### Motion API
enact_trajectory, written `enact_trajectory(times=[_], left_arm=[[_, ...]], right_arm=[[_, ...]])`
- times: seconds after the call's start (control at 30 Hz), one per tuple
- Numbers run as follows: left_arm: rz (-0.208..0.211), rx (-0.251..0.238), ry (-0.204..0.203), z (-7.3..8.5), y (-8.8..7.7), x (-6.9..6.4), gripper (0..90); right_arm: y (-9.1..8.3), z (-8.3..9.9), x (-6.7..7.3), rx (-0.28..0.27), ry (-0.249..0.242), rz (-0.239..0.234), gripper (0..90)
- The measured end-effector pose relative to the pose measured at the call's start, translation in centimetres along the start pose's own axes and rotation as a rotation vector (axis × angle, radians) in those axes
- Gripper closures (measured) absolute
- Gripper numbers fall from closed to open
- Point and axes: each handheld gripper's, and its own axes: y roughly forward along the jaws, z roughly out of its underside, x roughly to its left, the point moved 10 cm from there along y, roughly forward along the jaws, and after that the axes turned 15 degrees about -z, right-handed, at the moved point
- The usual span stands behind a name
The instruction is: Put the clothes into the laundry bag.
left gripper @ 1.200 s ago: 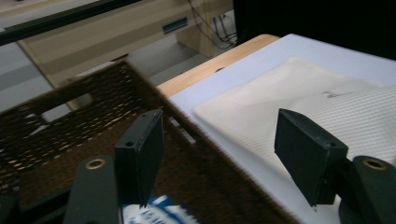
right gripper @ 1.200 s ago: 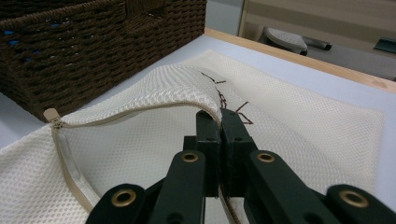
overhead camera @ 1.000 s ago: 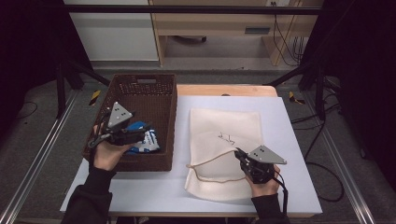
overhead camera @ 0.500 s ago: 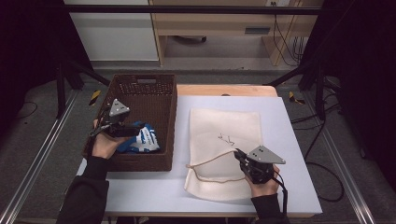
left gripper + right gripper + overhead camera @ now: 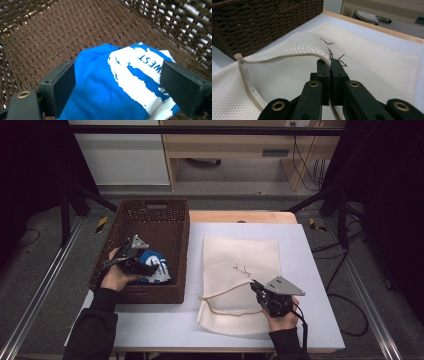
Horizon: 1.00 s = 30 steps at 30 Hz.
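A blue and white printed garment (image 5: 156, 266) lies on the floor of the brown woven basket (image 5: 150, 203). My left gripper (image 5: 146, 269) is low inside the basket, and its jaws have just been opening. In the left gripper view they stand wide apart either side of the garment (image 5: 100, 100), which bulges up between them, so the left gripper (image 5: 122, 83) is open. My right gripper (image 5: 256, 288) is shut on the upper zipper edge of the cream mesh bag (image 5: 240, 255) and holds that edge lifted. In the right gripper view the right gripper (image 5: 330, 65) pinches the mesh bag (image 5: 374, 62), whose mouth gapes.
The basket stands at the table's left, and its near wall (image 5: 262, 22) is close to the bag's mouth. The white table top (image 5: 312, 270) has bare room right of the bag. The bag's zipper (image 5: 249, 82) curves along the open mouth.
My left hand has sunk and drawn back to the left in the basket, and the blue garment now rests on the basket floor. The right hand and the bag have kept still.
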Motion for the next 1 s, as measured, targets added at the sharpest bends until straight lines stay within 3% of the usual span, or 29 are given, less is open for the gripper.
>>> enact_trajectory(times=[0.23, 0.5, 0.73, 1.0], left_arm=[[0.043, 0.087, -0.011, 0.8, 1.1, -0.1, 10.3], [0.078, 0.161, 0.020, 1.6, 1.8, -0.8, 12.5], [0.117, 0.222, 0.016, 2.1, 1.9, -1.2, 33.7], [0.131, 0.257, 0.000, 2.2, 1.6, -1.3, 57.1]], right_arm=[[0.1, 0.4, -0.2, 0.009, 0.008, 0.000, 87.6], [0.1, 0.5, -0.3, 0.015, 0.010, -0.002, 87.6], [0.2, 0.6, -0.3, 0.020, 0.008, -0.001, 87.6], [0.2, 0.7, -0.4, 0.023, 0.017, -0.001, 87.7]])
